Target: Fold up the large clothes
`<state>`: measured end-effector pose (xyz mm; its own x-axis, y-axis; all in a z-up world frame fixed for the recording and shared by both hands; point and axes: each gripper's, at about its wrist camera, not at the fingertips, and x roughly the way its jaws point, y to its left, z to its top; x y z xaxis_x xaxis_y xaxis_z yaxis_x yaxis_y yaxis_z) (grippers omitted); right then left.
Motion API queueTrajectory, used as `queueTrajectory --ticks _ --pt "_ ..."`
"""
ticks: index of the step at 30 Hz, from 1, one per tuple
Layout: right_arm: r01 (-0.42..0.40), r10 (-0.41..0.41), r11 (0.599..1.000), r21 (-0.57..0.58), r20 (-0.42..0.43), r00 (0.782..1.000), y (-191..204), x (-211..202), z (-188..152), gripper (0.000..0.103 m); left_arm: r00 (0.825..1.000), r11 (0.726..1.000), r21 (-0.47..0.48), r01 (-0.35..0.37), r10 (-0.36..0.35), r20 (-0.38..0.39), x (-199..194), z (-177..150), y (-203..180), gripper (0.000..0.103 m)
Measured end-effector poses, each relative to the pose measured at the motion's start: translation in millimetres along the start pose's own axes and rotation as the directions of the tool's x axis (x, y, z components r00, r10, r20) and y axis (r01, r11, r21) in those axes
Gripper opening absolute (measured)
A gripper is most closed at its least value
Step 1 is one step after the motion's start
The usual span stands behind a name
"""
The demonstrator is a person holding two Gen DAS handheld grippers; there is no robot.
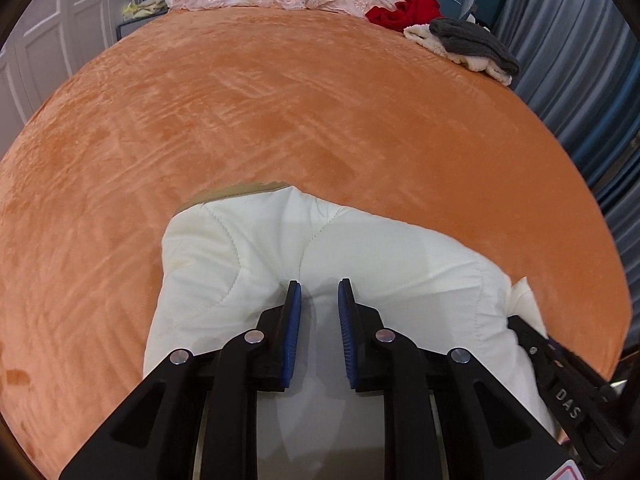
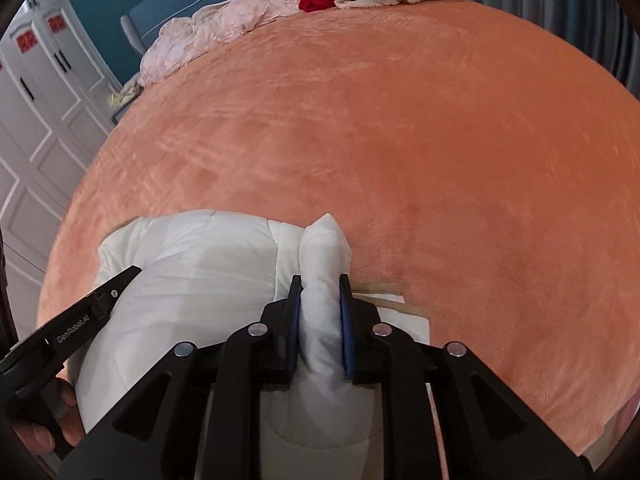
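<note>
My right gripper (image 2: 319, 284) clamped on white quilted jacket (image 2: 192, 264) fold; left gripper (image 1: 319, 290) narrow, pinching same jacket. Jacket bunched at near edge of orange bed (image 1: 320, 112). Far right: red, grey, cream clothes pile (image 1: 460, 36).

Soft, even indoor light falls on the orange bed (image 1: 320, 120), with faint grey shadows on the white quilted coat (image 2: 192, 264), strong fisheye bending and dark corners.

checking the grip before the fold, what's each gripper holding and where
Right gripper pinches a raised padded fold of the white quilted garment; left gripper clamps its fabric too.
</note>
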<state>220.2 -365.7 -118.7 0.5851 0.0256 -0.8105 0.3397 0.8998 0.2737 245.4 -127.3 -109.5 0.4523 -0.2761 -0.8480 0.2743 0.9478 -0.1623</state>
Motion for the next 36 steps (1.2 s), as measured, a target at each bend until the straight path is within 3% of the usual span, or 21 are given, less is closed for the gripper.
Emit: queueTrajectory --ticks 16,20,22,26,29,31,33,36 --pt "0.005 -0.004 1.000 -0.011 0.062 0.998 -1 21 -5 0.022 0.996 0.997 0.023 -0.070 0.068 0.052 22 -7 -4 0.016" --pt "-0.049 0.047 0.998 0.026 0.073 0.996 -10 19 -5 0.024 0.996 0.997 0.023 -0.072 0.070 0.057 20 -6 -4 0.016" --pt "-0.126 0.121 0.989 0.080 0.062 0.991 -23 12 -1 0.026 0.997 0.998 0.016 -0.058 0.057 0.054 16 -5 -2 0.016" --pt "-0.210 0.192 0.957 0.202 0.101 0.976 -54 -38 -1 0.036 0.999 1.000 0.018 -0.025 0.024 0.039 -15 -7 0 0.017" --pt "-0.208 0.206 0.965 0.159 0.028 0.978 -63 -65 -12 0.036 0.998 0.999 0.016 0.040 -0.041 0.037 -48 -19 -4 0.017" --pt "-0.217 0.226 0.968 0.125 -0.061 0.972 -63 -69 -26 0.036 0.996 0.996 0.015 0.084 -0.084 0.029 -67 -31 -12 0.017" --pt "-0.228 0.238 0.969 0.098 -0.099 0.966 -60 -72 -37 0.035 0.993 0.993 0.021 0.113 -0.113 0.024 -79 -43 -23 0.017" --pt "-0.213 0.216 0.976 0.044 -0.117 0.969 -52 -73 -51 0.018 0.991 0.990 0.035 0.135 -0.135 0.007 -82 -58 -39 0.017"
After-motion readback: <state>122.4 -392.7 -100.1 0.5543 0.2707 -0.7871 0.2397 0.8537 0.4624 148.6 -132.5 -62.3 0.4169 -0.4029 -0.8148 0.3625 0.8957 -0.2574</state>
